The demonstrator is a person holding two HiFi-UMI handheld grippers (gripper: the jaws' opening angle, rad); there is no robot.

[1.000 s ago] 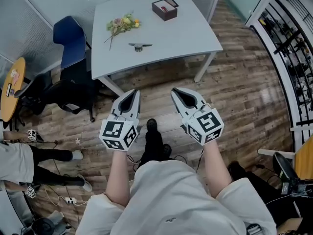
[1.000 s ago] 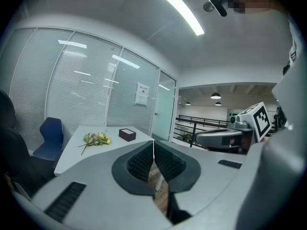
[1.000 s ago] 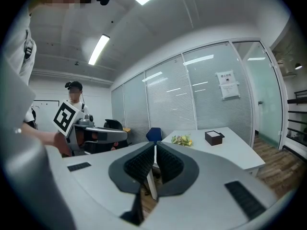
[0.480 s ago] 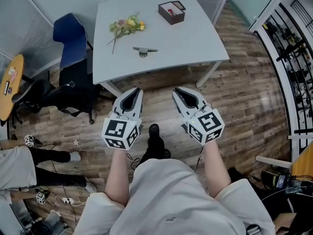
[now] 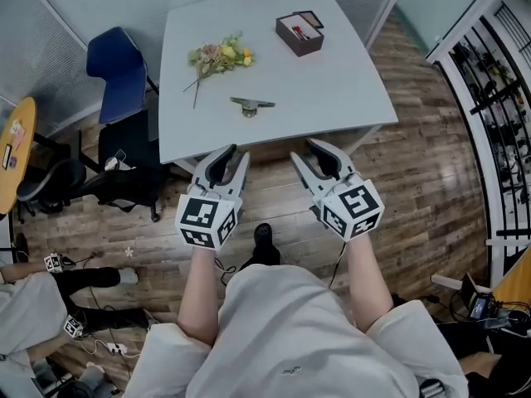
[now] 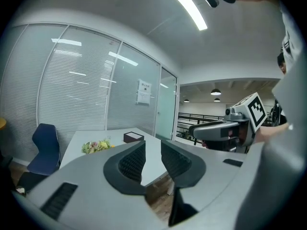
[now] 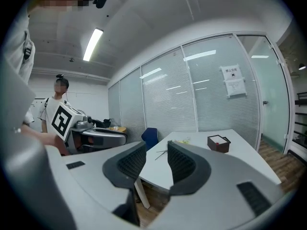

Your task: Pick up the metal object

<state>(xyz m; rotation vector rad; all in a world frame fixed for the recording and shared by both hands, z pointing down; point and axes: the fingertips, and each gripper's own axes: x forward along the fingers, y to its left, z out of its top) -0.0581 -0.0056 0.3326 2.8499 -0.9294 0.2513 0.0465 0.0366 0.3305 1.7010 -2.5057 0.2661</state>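
Note:
The metal object (image 5: pixel 250 104), a small flat grey piece, lies near the front middle of the white table (image 5: pixel 332 89). My left gripper (image 5: pixel 233 157) and right gripper (image 5: pixel 308 151) are held side by side over the wooden floor, just short of the table's front edge, both pointing at it. Their jaws have just been opening and stand apart with nothing between them. The left gripper view shows its gripper (image 6: pixel 152 147) with the table past it. The right gripper (image 7: pixel 157 152) also has a gap between its jaws.
A bunch of flowers (image 5: pixel 218 56) and a brown box (image 5: pixel 299 33) lie further back on the table. A blue chair (image 5: pixel 116 65) and a black chair (image 5: pixel 124 160) stand at the left. A yellow round table (image 5: pixel 12 148) is far left, a black railing (image 5: pixel 498 98) right.
The table has come closer in the head view as both grippers moved toward it. Both pairs of jaws went from shut to open.

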